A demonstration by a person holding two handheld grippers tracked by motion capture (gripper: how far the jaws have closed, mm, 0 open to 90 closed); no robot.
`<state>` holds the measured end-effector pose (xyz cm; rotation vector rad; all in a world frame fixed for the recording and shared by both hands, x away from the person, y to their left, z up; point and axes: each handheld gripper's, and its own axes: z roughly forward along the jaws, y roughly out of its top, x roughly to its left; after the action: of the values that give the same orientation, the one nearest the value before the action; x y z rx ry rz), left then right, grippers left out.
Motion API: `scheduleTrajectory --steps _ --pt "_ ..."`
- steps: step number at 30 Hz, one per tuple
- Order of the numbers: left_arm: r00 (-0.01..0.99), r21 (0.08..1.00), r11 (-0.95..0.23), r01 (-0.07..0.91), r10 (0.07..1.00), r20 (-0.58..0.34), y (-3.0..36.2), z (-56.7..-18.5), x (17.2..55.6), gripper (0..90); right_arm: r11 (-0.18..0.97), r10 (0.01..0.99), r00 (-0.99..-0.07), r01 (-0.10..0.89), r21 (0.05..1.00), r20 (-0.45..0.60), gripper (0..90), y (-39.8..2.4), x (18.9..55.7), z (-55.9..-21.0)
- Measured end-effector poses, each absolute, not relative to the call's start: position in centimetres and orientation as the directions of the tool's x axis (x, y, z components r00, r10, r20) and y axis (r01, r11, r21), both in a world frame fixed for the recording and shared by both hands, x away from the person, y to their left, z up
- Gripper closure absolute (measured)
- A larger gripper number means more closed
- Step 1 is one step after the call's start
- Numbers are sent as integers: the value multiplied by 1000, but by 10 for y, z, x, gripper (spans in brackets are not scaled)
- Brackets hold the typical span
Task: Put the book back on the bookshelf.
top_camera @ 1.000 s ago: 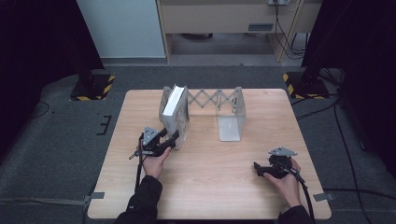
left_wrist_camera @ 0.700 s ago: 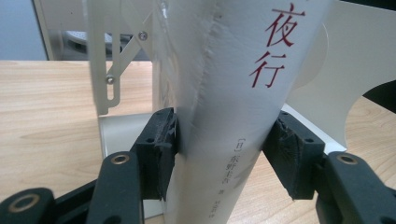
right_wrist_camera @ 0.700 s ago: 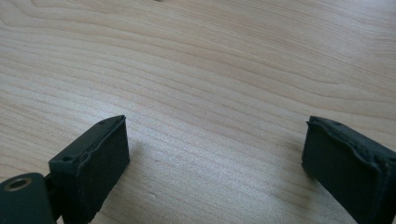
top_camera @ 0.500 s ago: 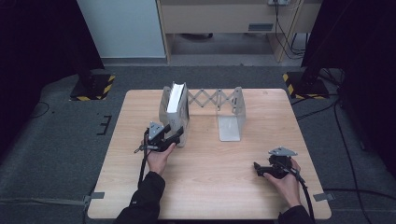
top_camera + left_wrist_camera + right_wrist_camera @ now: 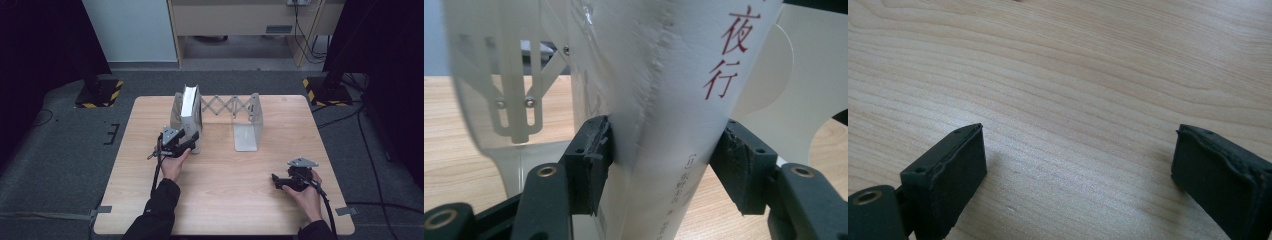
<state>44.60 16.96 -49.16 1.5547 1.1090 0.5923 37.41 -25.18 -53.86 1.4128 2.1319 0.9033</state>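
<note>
Left of centre in the high view, a white paperback book with red characters on its spine (image 5: 189, 106) stands upright at the left end plate of a pale metal expanding book rack (image 5: 243, 116) on the light wooden table (image 5: 225, 200). The left gripper (image 5: 659, 155) has its pads (image 5: 591, 155) pressed against both sides of the spine, clamped on it. At the lower right, the right gripper (image 5: 276, 181) rests with its jaws wide apart over bare wood, well away from the book.
</note>
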Motion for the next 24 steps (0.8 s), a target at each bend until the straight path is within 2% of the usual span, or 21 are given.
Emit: scheduleTrajectory --steps 5,17,24 --pt "460 944 -18 330 876 -145 165 -492 449 411 270 920 -391 643 716 4 77 -252 374 -539" --pt "475 941 -21 339 867 -152 167 -491 450 400 269 921 -390 644 716 6 77 -252 374 -539" --pt "486 923 -41 383 859 -163 171 -490 446 297 270 920 -391 643 716 4 76 -252 374 -539"
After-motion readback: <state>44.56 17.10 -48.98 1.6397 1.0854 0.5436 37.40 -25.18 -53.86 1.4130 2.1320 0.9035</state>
